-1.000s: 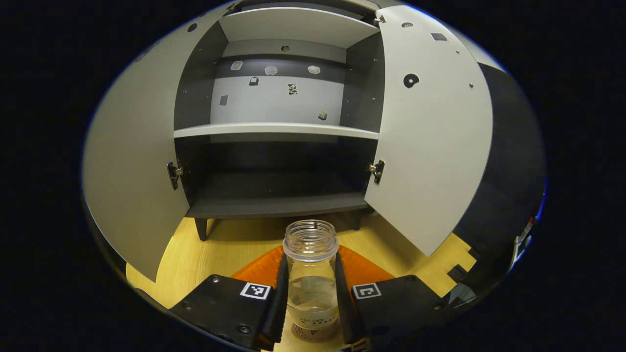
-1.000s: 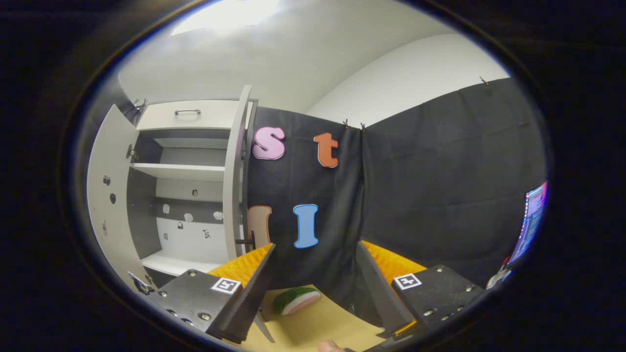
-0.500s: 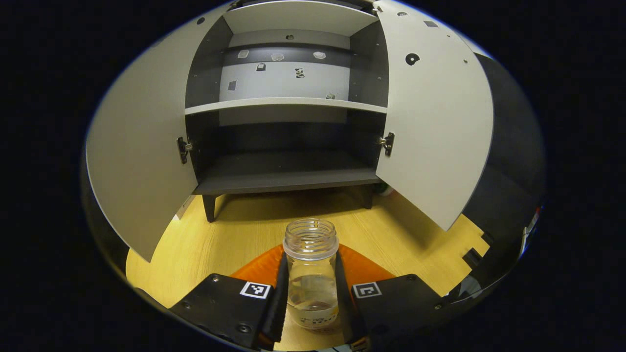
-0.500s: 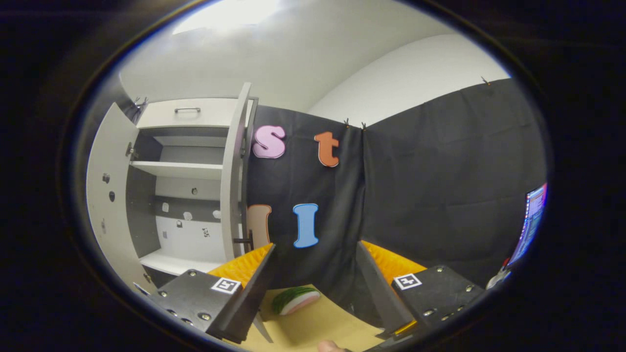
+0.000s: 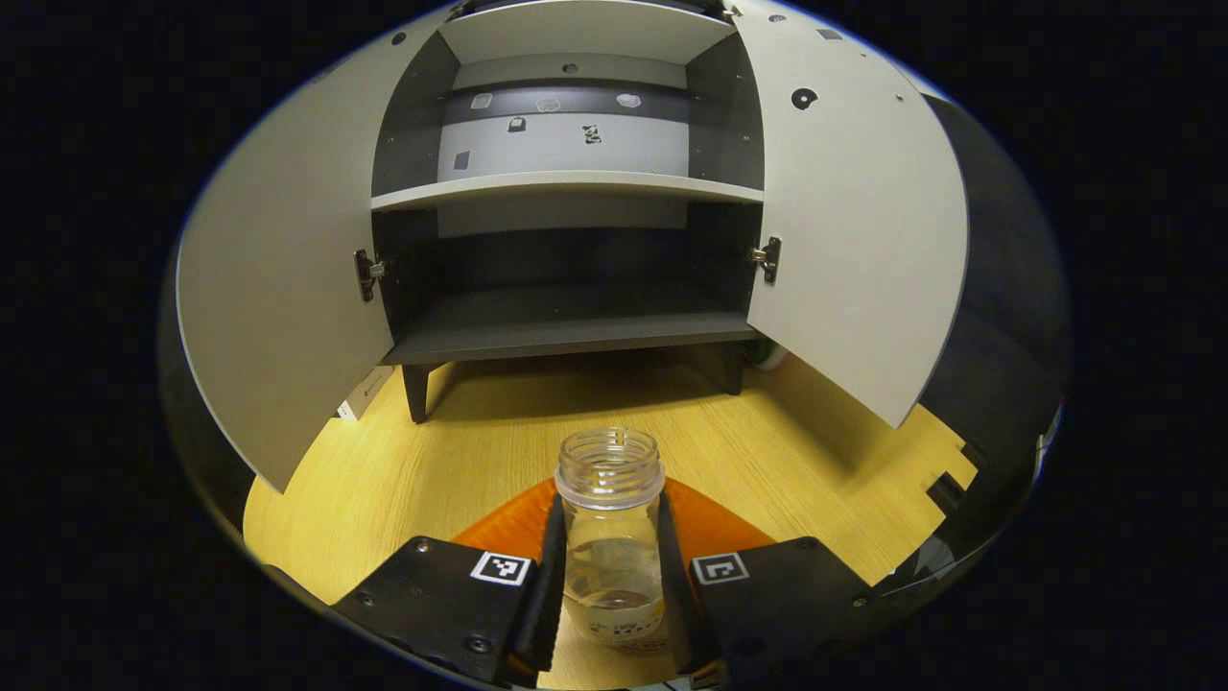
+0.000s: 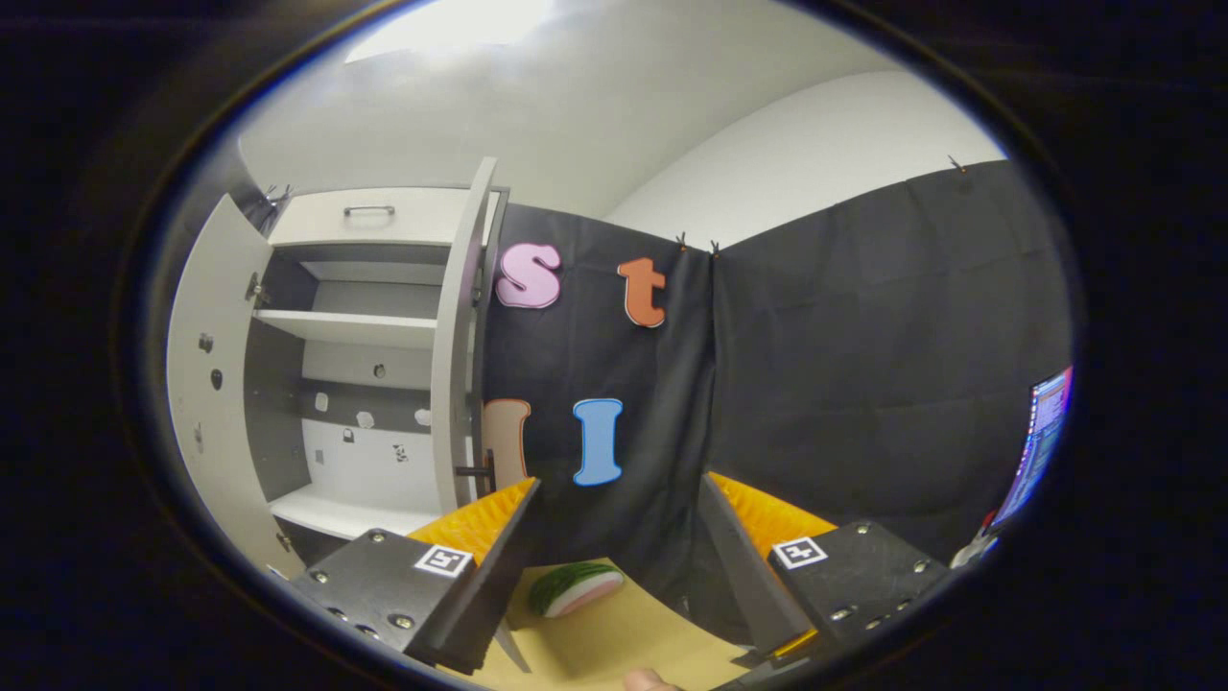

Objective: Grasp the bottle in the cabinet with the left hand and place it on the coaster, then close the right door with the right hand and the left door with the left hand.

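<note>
A clear, capless bottle [image 5: 610,468] with a little liquid stands upright between the fingers of my left gripper [image 5: 610,523], which is shut on its body just over the wooden table [image 5: 460,461]. Ahead of it is the cabinet [image 5: 566,331], its shelves bare, with the left door [image 5: 278,288] and the right door [image 5: 854,230] both swung wide. In the right gripper view my right gripper [image 6: 614,576] hangs open with nothing in it, off to the right of the cabinet [image 6: 365,384], whose right door [image 6: 459,336] I see edge-on.
A watermelon-slice toy [image 6: 576,587] lies on the table beyond the right gripper, near the black cloth wall [image 6: 863,365]. A small white box [image 5: 363,393] sits under the left door. A lit screen [image 6: 1041,432] glows at the far right.
The left gripper has drawn back from the cabinet with the bottle, so more table shows in front. The right gripper has barely moved.
</note>
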`<state>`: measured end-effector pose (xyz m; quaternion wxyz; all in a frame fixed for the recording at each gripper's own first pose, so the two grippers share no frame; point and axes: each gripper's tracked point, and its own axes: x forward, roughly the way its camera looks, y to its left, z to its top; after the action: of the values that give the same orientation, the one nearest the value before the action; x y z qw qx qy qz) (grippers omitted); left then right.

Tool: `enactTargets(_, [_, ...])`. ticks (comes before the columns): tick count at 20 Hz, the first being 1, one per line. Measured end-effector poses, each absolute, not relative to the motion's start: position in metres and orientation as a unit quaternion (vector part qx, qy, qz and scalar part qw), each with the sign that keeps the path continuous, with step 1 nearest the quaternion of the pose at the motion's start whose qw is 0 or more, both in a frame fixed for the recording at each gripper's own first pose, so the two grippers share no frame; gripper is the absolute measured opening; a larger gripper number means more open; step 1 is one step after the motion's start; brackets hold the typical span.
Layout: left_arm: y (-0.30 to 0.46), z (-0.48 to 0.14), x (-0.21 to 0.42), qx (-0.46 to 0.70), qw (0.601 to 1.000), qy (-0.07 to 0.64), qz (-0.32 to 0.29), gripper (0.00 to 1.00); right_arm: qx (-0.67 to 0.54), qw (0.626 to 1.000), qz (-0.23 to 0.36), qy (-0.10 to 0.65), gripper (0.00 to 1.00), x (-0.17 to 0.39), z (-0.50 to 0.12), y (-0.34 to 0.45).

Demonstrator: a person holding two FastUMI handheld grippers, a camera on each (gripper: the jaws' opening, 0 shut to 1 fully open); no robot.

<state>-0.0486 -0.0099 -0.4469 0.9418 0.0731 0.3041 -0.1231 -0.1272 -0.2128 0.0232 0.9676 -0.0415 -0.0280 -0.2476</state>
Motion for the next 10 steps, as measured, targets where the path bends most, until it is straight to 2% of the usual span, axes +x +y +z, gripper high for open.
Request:
enactTargets(7, [-0.0124, -0.4476, -0.0535, 0.083, 0.941, 0.305, -0.122, 0.48, -0.044, 0.969, -0.243, -0.023, 0.98, -0.124, 0.0199, -0.2119])
enactTargets(8, [-0.0116, -0.4473, -0.0541, 0.081, 0.941, 0.305, -0.121, 0.49, -0.044, 0.969, -0.243, -0.022, 0.92, -0.1231, 0.0194, -0.2117])
enactTargets(10, [-0.01, -0.4467, -0.0562, 0.078, 0.941, 0.306, -0.118, 0.49, -0.044, 0.969, -0.241, -0.02, 0.92, -0.1189, 0.0178, -0.2092])
